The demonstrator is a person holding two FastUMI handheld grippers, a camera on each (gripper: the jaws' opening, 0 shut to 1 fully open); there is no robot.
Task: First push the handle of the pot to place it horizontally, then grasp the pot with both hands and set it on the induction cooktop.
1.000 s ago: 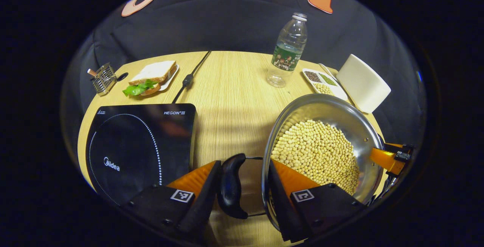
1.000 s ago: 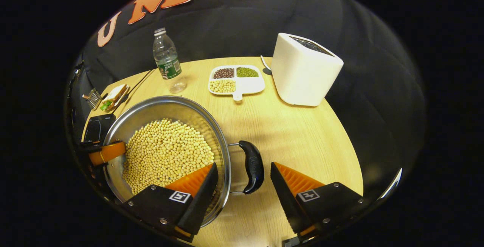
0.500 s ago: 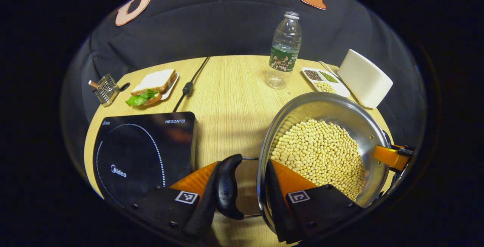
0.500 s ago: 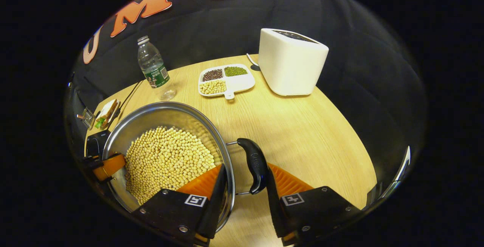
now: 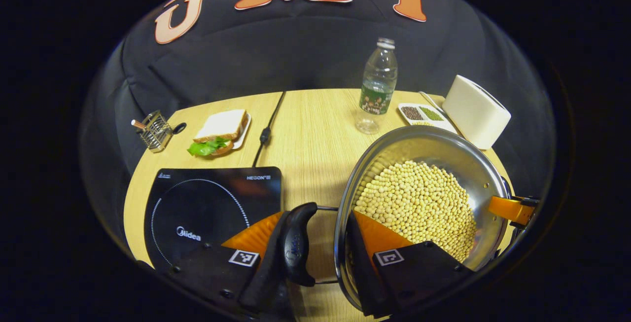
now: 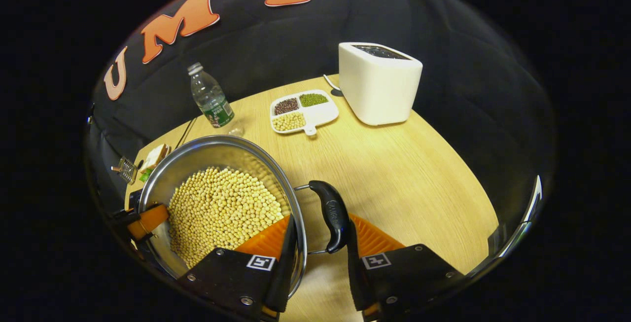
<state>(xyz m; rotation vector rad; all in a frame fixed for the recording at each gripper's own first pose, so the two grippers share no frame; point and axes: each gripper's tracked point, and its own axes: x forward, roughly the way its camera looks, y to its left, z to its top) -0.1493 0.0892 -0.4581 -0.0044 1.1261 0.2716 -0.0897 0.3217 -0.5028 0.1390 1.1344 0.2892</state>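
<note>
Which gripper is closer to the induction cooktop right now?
Left. The left gripper clamps the pot handle beside the induction cooktop. The right gripper clamps the opposite handle, with the pot between it and the cooktop.

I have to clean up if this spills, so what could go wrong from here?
1. The steel pot is heaped with loose yellow beans; uneven lifting by the left gripper and right gripper could tip them out.
2. Each gripper spans a black side handle and the rim, a loose hold that may slip.
3. The black induction cooktop lies near the table's edge; a hard landing might shift it.
</note>
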